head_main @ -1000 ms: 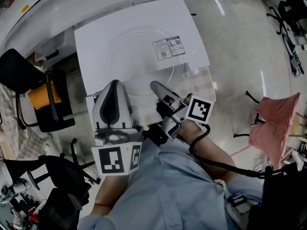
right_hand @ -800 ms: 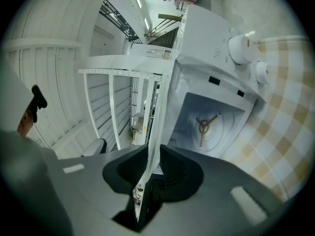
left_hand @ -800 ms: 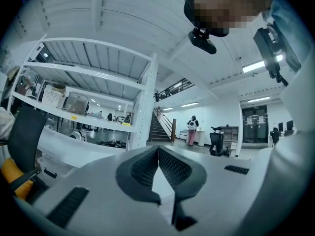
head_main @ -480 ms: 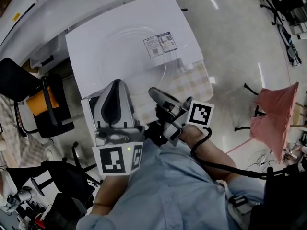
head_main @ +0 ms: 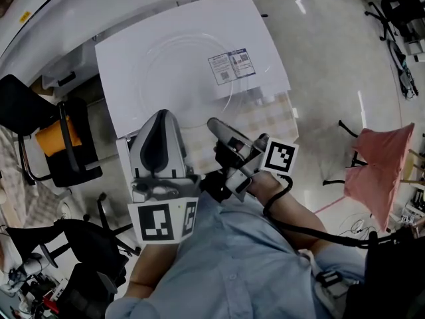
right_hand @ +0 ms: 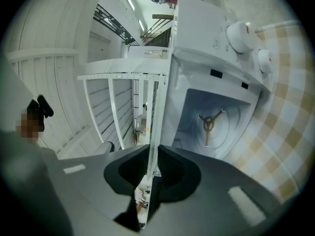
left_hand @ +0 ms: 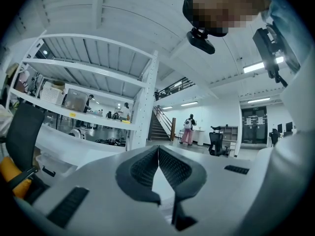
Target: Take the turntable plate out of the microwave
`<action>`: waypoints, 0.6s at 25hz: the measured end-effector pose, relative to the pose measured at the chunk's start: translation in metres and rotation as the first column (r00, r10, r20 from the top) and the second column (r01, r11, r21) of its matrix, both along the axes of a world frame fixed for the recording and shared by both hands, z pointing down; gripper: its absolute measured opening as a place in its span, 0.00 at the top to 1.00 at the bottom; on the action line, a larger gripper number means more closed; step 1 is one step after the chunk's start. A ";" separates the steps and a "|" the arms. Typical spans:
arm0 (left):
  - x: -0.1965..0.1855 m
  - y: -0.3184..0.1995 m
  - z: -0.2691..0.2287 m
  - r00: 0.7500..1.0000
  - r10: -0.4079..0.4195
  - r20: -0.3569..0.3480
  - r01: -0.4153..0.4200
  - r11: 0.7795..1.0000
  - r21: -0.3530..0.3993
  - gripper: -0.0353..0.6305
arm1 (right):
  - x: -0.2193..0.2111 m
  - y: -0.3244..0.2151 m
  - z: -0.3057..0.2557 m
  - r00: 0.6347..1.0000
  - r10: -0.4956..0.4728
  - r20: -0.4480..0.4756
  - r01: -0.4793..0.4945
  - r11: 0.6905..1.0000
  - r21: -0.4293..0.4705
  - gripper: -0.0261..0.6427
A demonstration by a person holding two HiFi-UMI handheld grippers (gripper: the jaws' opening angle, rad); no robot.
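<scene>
The clear glass turntable plate shows as a faint round disc over the white microwave's top in the head view. In the right gripper view its rim runs edge-on between the jaws. My right gripper is shut on that rim, and its jaws have just been closing. It sits at the plate's near edge in the head view. Beyond it the microwave cavity stands open, with the bare roller hub inside. My left gripper is beside it on the left. Its pads meet at the tips with nothing between them.
The microwave stands on a checked cloth and has two white knobs. A printed label is stuck on its top. Black chairs crowd the left. A pink cloth hangs over a chair at the right. White shelving rises behind.
Both grippers stay where they were at the microwave's front. Only the head view has shifted slightly.
</scene>
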State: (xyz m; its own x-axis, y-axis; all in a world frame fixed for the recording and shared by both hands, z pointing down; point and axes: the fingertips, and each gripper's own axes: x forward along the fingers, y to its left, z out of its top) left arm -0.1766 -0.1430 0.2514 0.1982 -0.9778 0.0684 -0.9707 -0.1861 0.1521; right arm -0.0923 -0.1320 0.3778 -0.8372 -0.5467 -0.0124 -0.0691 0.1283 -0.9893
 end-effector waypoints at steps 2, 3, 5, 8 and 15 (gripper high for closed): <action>-0.004 -0.003 0.000 1.000 -0.008 0.001 0.008 1.000 -0.002 0.94 | -0.004 -0.007 0.000 1.000 0.002 0.004 -0.002 1.000 -0.003 0.89; -0.006 -0.004 0.000 1.000 -0.011 0.000 0.011 1.000 -0.002 0.93 | -0.005 -0.010 0.000 1.000 0.003 0.006 -0.003 1.000 -0.003 0.89; -0.009 -0.006 -0.002 1.000 -0.019 0.000 0.019 1.000 -0.001 0.93 | -0.008 -0.016 -0.003 1.000 0.002 0.009 -0.002 1.000 0.002 0.89; -0.013 -0.008 -0.003 1.000 -0.030 -0.003 0.030 1.000 0.000 0.94 | -0.012 -0.022 -0.005 1.000 -0.001 0.013 0.001 1.000 0.005 0.89; -0.017 -0.010 0.001 0.999 -0.041 -0.005 0.041 0.999 -0.006 0.94 | -0.016 -0.027 -0.005 1.000 -0.009 -0.003 0.009 0.999 0.031 0.87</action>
